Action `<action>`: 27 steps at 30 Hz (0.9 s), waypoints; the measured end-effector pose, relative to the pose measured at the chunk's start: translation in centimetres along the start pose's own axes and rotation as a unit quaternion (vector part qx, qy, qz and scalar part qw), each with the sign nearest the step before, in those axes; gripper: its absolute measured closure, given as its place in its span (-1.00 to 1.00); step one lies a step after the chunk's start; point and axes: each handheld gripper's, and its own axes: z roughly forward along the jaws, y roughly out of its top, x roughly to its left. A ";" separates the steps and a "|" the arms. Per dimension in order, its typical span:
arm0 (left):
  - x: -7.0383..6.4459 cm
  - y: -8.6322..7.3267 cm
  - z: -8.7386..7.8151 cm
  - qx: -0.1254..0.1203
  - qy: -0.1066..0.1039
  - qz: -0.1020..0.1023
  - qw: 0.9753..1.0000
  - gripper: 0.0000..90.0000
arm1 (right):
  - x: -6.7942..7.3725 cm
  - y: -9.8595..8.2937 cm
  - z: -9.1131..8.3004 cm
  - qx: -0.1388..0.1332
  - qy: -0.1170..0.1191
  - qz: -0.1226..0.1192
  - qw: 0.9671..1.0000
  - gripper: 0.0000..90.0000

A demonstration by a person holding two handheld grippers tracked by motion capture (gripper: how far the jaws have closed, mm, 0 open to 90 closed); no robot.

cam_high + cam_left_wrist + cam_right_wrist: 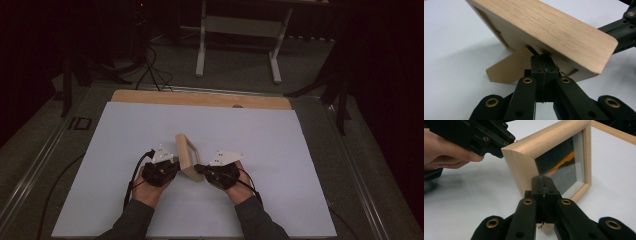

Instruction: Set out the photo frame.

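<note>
Currently holding wooden picture frame (186,155) upright, tilted, near centre of white table sheet (260,140), between both my grippers. My left gripper (541,58): jaws pressed together at frame's back, beside fold-out stand (507,67); whether anything is pinched, cannot tell. My right gripper (543,180): jaws closed against frame's front lower edge, glass pane (562,170) facing it.

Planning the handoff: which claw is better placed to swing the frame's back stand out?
Probably left. The left claw, jaws together, sits at the stand behind the frame. The right claw is at the glass front.
</note>
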 end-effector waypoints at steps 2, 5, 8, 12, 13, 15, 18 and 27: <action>0.1 0.0 0.0 0.000 -0.001 -0.003 1.000 0.99 | 0.1 0.0 0.1 0.001 0.001 -0.001 1.000 0.99; 0.2 0.0 0.0 -0.002 -0.002 -0.005 1.000 0.99 | 0.2 0.1 0.2 0.000 0.002 -0.002 1.000 0.99; 0.3 -0.1 0.0 -0.002 -0.003 -0.008 1.000 0.99 | 0.3 0.1 0.2 -0.001 0.003 -0.005 1.000 0.99; 0.4 -0.1 0.0 -0.001 -0.002 -0.011 1.000 0.99 | 0.5 0.1 0.3 0.000 0.003 -0.004 1.000 0.99; 0.4 -0.1 0.0 -0.002 -0.002 -0.012 1.000 0.99 | 0.6 0.2 0.4 -0.001 0.003 -0.005 1.000 0.99; 0.5 -0.1 0.0 -0.002 -0.002 -0.012 1.000 0.99 | 0.7 0.2 0.4 -0.001 0.003 -0.005 1.000 0.99; 0.5 -0.1 0.0 -0.003 -0.003 -0.014 1.000 0.99 | 0.7 0.2 0.5 -0.002 0.004 -0.005 1.000 0.99; 0.8 -0.2 -0.2 -0.007 0.003 -0.017 1.000 0.94 | 0.6 0.2 0.4 0.001 0.000 -0.007 1.000 0.86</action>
